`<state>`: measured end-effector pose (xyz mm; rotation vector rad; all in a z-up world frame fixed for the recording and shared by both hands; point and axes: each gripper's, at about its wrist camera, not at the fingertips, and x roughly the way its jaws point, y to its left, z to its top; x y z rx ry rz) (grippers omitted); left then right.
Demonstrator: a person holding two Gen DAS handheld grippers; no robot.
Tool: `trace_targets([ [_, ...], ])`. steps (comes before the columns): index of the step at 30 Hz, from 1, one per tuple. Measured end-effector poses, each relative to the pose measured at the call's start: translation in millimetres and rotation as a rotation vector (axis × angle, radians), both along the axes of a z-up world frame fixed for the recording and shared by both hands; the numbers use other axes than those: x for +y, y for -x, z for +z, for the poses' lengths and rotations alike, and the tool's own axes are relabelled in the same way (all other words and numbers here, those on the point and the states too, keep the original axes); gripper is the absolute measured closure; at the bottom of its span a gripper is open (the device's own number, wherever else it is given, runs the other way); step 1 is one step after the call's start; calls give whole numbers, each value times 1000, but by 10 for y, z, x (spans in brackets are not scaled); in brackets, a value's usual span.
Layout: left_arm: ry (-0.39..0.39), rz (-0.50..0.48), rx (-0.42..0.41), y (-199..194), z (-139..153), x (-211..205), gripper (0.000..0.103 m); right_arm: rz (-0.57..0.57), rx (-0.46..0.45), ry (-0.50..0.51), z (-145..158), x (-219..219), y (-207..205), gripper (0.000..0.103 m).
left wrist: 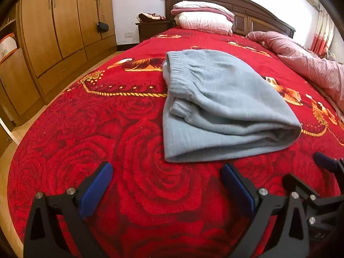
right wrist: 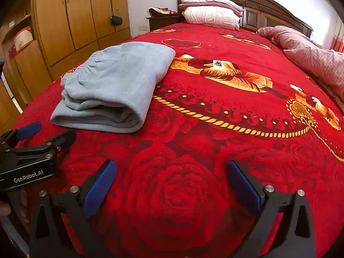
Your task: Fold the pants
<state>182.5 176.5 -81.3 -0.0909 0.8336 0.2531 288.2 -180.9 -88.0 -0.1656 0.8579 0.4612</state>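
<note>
Light grey-blue pants [left wrist: 217,107] lie folded into a thick bundle on the red rose-patterned bedspread [left wrist: 139,193], elastic waistband toward the left. In the right wrist view the same pants [right wrist: 114,88] sit left of centre. My left gripper [left wrist: 166,172] hovers just short of the bundle's near edge, open, nothing between its blue pads. My right gripper [right wrist: 172,169] is open over bare bedspread [right wrist: 193,193], to the right of the pants and apart from them. The left gripper [right wrist: 43,132] also shows at the left edge of the right wrist view, and one right fingertip [left wrist: 324,161] at the far right of the left wrist view.
Stacked pillows [left wrist: 204,17] lean against a dark wooden headboard [left wrist: 258,10]. A pink quilt [left wrist: 305,62] is bunched along the bed's right side. A wooden wardrobe [left wrist: 60,32] with a small black bag [left wrist: 102,26] hanging on it stands to the left across a strip of floor.
</note>
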Motion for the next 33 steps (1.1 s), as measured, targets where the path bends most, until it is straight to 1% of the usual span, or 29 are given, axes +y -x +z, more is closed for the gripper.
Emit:
trace_targets([
  [33, 3, 1, -11, 32, 23, 2, 0, 0, -1, 1, -3, 2, 1, 0],
])
